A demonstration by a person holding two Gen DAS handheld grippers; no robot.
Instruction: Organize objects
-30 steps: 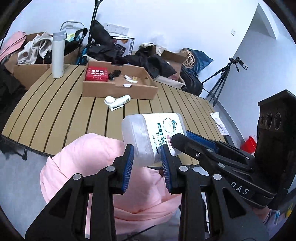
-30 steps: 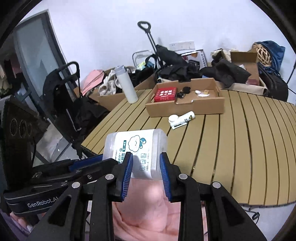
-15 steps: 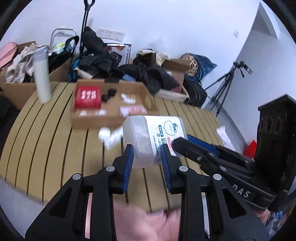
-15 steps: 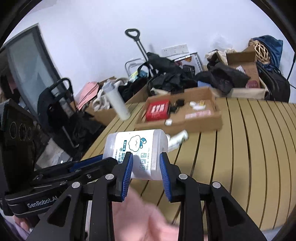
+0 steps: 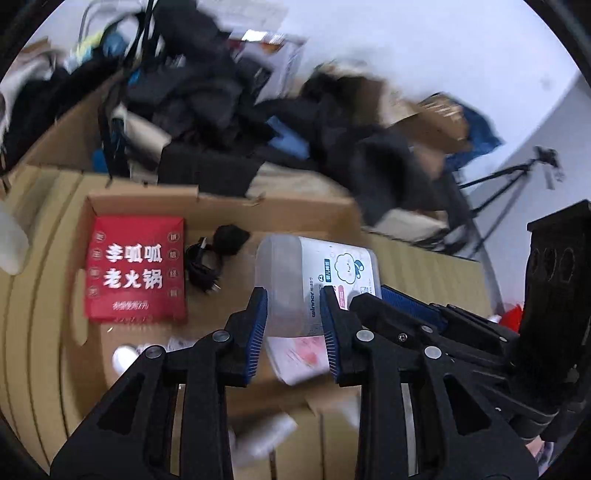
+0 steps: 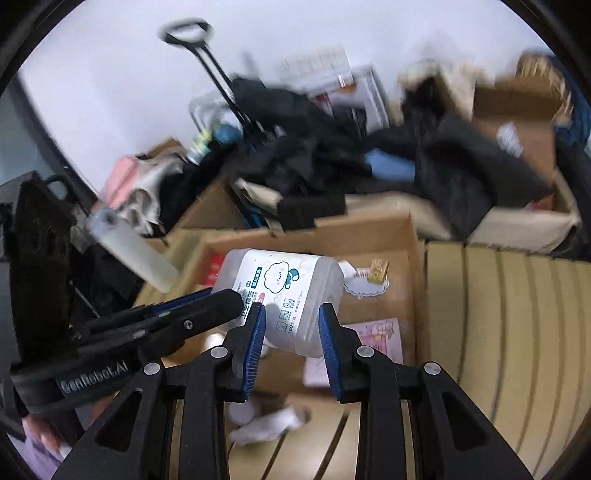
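Note:
Both grippers hold one translucent plastic canister with a white cloud label (image 5: 317,280), also in the right wrist view (image 6: 284,291). My left gripper (image 5: 293,330) is shut on one end, my right gripper (image 6: 291,334) on the other. The canister hangs above the open cardboard box (image 5: 221,210), over its right part. In the box lie a red packet with white characters (image 5: 135,267), a black cable bundle (image 5: 205,264) and a pink card (image 6: 380,332). A white tube (image 6: 269,422) lies on the table in front of the box.
The slatted wooden table (image 6: 498,314) stretches to the right of the box. A white flask (image 6: 129,247) stands left of the box. Behind the table are cardboard boxes with dark clothes (image 5: 207,96), a trolley handle (image 6: 188,33) and a tripod (image 5: 517,181).
Both grippers carried the canister forward from the table's near edge to above the cardboard box. The pink garment has dropped out of view. The grip on the canister is unchanged.

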